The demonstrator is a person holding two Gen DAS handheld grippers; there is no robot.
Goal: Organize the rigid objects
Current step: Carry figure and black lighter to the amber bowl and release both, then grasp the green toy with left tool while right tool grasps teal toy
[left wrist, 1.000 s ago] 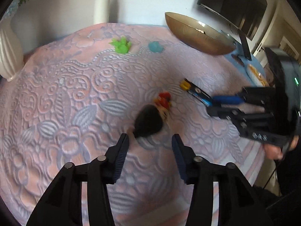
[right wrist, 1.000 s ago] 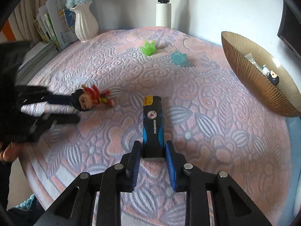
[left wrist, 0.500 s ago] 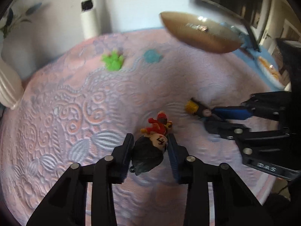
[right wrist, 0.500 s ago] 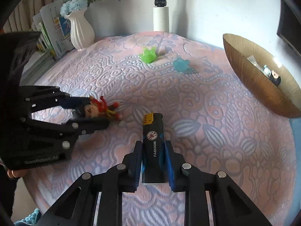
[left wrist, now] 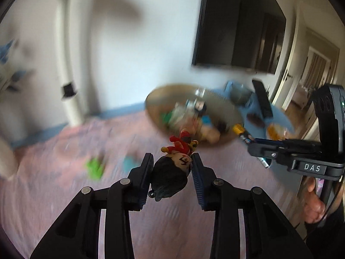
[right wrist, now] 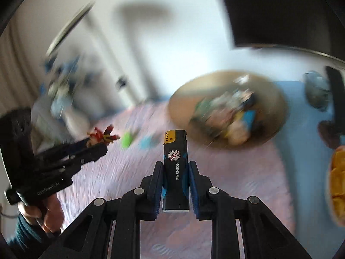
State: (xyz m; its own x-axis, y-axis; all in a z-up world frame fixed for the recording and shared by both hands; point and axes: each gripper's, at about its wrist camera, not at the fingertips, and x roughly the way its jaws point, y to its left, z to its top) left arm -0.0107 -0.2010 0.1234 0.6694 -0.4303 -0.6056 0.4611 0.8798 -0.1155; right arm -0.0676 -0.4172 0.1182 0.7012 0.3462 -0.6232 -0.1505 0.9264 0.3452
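My left gripper [left wrist: 172,166] is shut on a small toy figure [left wrist: 172,172] with black hair and a red body, held in the air above the pink cloth. My right gripper [right wrist: 175,172] is shut on a black and blue lighter [right wrist: 175,170] marked FASHION, also lifted. Ahead stands a gold bowl [left wrist: 228,108] [right wrist: 183,99] with several small objects inside. A green toy [left wrist: 94,168] [right wrist: 127,139] and a teal toy [left wrist: 129,164] [right wrist: 147,142] lie on the cloth. The right gripper with the lighter shows in the left wrist view [left wrist: 254,140]; the left gripper shows in the right wrist view [right wrist: 101,144].
A pink embossed cloth [right wrist: 133,168] covers the table. A white vase with blue flowers [right wrist: 58,108] stands at the far left. A blue cloth with a remote [left wrist: 262,99] and a plate of orange food [right wrist: 336,179] lies right of the bowl. A dark screen [left wrist: 237,28] hangs on the wall.
Both grippers have lifted off the cloth with their objects and swung up toward the gold bowl. The left gripper closed on the toy figure about half a second ago.
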